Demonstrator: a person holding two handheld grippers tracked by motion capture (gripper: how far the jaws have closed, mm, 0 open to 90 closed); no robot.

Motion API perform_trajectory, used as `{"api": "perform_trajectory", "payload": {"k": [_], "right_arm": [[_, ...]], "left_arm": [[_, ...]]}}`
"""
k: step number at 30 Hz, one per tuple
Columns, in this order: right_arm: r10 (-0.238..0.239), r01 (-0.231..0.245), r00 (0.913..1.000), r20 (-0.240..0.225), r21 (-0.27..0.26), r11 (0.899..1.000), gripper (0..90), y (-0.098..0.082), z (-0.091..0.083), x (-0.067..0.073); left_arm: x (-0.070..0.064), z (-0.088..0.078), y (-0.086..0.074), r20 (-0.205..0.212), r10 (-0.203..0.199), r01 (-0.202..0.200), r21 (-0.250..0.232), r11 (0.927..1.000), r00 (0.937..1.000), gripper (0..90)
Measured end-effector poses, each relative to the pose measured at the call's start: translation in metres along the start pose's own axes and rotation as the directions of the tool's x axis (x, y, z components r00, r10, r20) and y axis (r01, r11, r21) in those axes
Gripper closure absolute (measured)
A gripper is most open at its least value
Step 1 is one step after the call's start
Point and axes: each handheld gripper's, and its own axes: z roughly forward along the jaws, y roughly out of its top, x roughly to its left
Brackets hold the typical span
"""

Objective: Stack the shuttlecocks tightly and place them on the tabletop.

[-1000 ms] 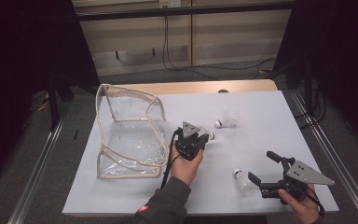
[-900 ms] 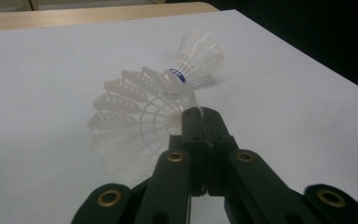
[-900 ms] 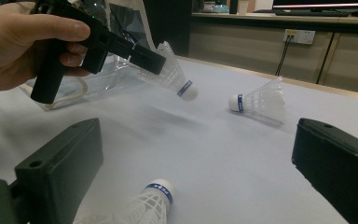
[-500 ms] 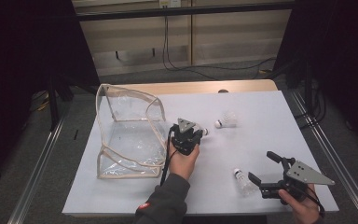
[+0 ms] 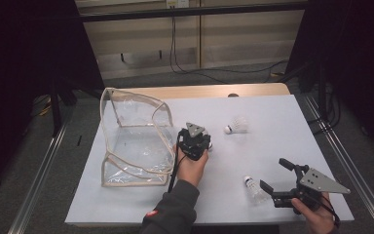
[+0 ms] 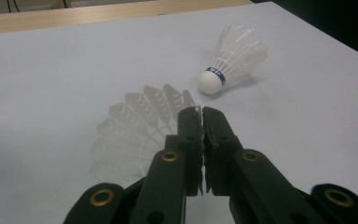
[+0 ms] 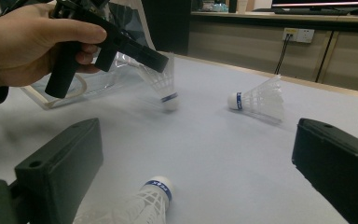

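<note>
White feather shuttlecock [image 7: 164, 81] hangs cork-down, pinched by its skirt rim, blue band above the cork, just off the table, at 9 o'clock of the lying shuttlecock [image 5: 237, 126].

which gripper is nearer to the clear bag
Left. The left gripper hangs just beside the clear bag, at its right edge, shut on a shuttlecock. The right gripper sits far across the table near the front right corner.
</note>
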Motion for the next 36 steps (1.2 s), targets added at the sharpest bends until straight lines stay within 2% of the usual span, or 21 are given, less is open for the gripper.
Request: {"api": "perform_trajectory", "payload": {"k": [6, 9, 14, 17, 21, 26, 29, 32, 34, 35, 36], "right_arm": [[-0.002, 0.002, 1.0000, -0.001, 0.002, 1.000, 1.2, 0.000, 0.000, 0.000], [-0.001, 0.001, 1.0000, -0.001, -0.001, 1.000, 1.2, 0.000, 0.000, 0.000], [0.002, -0.002, 1.0000, -0.001, -0.001, 1.000, 1.2, 0.000, -0.001, 0.000], [0.002, -0.002, 1.0000, -0.001, -0.001, 1.000, 1.2, 0.000, 0.000, 0.000], [0.002, -0.002, 1.0000, -0.002, -0.001, 1.000, 1.2, 0.000, -0.001, 0.000], [0.003, -0.003, 1.0000, 0.001, -0.002, 1.000, 1.2, 0.000, -0.001, -0.001], [0.003, -0.003, 1.0000, -0.001, -0.002, 1.000, 1.2, 0.000, -0.001, -0.001], [0.004, -0.004, 1.0000, -0.001, -0.002, 1.000, 1.2, 0.000, -0.001, -0.001], [0.000, 0.000, 1.0000, -0.001, -0.002, 1.000, 1.2, 0.000, -0.001, -0.001], [0.001, -0.001, 1.0000, -0.002, 0.000, 1.000, 1.2, 0.000, -0.001, -0.001], [0.002, -0.002, 1.0000, -0.001, 0.001, 1.000, 1.2, 0.000, -0.001, 0.000]], "left_arm": [[-0.001, 0.006, 0.000, 0.011, 0.001, -0.001, 0.017, 0.9999, 0.9999, 84.2], [0.000, 0.012, -0.001, -0.003, -0.004, 0.004, 0.027, 0.9996, 1.0000, 83.3], [0.001, 0.017, -0.002, 0.003, -0.018, 0.018, 0.019, 0.9996, 0.9998, 82.0], [0.002, 0.018, -0.001, 0.005, -0.014, 0.014, 0.021, 0.9997, 0.9999, 82.1], [0.004, 0.016, 0.002, -0.043, 0.009, -0.008, 0.022, 0.9997, 0.9990, 87.0], [0.006, 0.014, 0.005, -0.079, 0.030, -0.028, 0.031, 0.9991, 0.9964, 88.2], [0.008, 0.013, 0.005, -0.116, 0.056, -0.051, 0.050, 0.9974, 0.9916, 88.5], [0.009, 0.013, 0.005, -0.129, 0.065, -0.059, 0.048, 0.9971, 0.9895, 88.5], [0.010, 0.011, 0.006, -0.147, 0.084, -0.078, 0.046, 0.9959, 0.9856, 88.5], [0.011, 0.010, 0.007, -0.145, 0.068, -0.063, 0.040, 0.9972, 0.9870, 88.5], [0.012, 0.010, 0.008, -0.145, 0.070, -0.064, 0.045, 0.9969, 0.9870, 88.5]]}}
